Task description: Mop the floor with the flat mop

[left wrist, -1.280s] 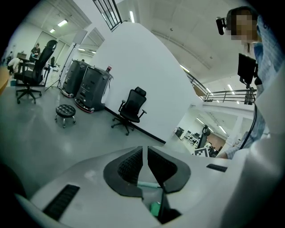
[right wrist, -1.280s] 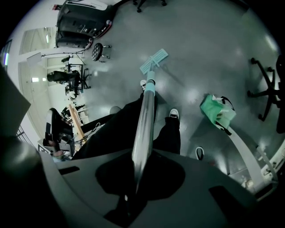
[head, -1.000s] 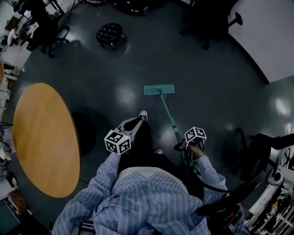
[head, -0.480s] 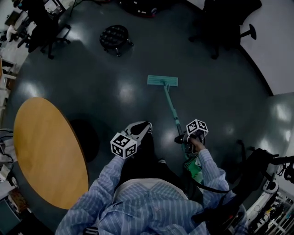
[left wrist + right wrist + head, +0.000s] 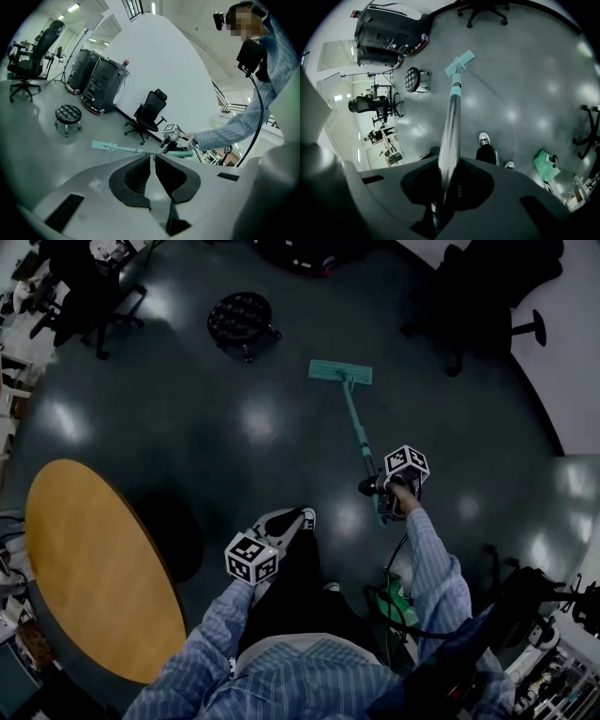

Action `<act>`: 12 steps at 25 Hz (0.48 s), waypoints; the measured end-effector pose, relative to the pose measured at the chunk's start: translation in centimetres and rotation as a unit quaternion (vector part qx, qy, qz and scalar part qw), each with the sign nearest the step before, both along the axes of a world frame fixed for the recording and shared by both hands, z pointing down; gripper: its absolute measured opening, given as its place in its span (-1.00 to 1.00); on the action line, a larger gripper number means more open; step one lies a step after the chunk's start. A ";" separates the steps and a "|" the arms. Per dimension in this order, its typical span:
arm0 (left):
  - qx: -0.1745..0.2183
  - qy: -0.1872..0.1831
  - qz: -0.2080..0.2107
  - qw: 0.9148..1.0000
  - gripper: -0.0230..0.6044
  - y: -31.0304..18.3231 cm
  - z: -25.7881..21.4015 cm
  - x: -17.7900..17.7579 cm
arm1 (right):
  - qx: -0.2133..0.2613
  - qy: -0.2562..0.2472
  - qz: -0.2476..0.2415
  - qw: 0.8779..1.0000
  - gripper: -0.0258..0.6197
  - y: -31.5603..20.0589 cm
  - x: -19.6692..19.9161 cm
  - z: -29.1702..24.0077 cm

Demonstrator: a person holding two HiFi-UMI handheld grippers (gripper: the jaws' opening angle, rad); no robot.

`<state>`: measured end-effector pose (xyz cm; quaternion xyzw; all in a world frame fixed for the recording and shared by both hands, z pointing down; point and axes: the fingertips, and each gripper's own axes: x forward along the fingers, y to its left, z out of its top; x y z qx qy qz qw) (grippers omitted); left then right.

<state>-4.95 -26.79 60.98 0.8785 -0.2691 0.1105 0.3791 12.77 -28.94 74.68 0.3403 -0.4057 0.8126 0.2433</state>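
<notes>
- Right gripper (image 5: 443,187): jaws clamped on the flat mop's handle (image 5: 451,117). The shaft runs out from between the fingers toward the floor.
- Mop head (image 5: 340,372): lies flat on the dark floor (image 5: 234,427), well ahead of the right fingers at the far end of the shaft.
- Left gripper (image 5: 152,161): fingers pressed together with nothing between them. It is well apart from the handle, so only one gripper is working the mop.
- Progress, as a judgement: mopping is under way, mid-stroke, with the arm extended. The floor shows only lamp glare, and I cannot separate wet streaks or a cleaned patch from the rest, so the share done is unknown. The wide floor beyond the mop head looks yet to be covered.
- Counts: one flat mop and two grippers.
- One round stool (image 5: 242,313), beyond the mop head and off to the left gripper's side.
- One round wooden table (image 5: 94,568), outboard of the left fingers.
- One green item (image 5: 394,601), behind the right fingers and near the person's feet. I cannot tell what it is.
- Two shoes (image 5: 484,138).
- Office chairs: at least two in the dark at the far edge.
</notes>
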 end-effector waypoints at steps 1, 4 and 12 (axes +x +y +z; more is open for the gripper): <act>-0.004 -0.001 -0.004 1.000 -0.81 -0.5 0.4 -0.2 | 0.003 0.003 0.003 1.000 -0.76 -1.9 0.1 0.3; -0.010 -0.005 -0.022 1.000 -0.81 -2.0 1.6 -1.1 | 0.013 0.014 0.010 1.000 -0.76 -7.5 0.4 1.6; -0.035 -0.007 -0.081 0.996 -0.81 -4.0 4.3 -3.7 | 0.031 0.048 0.008 0.998 -0.76 -19.1 1.7 4.2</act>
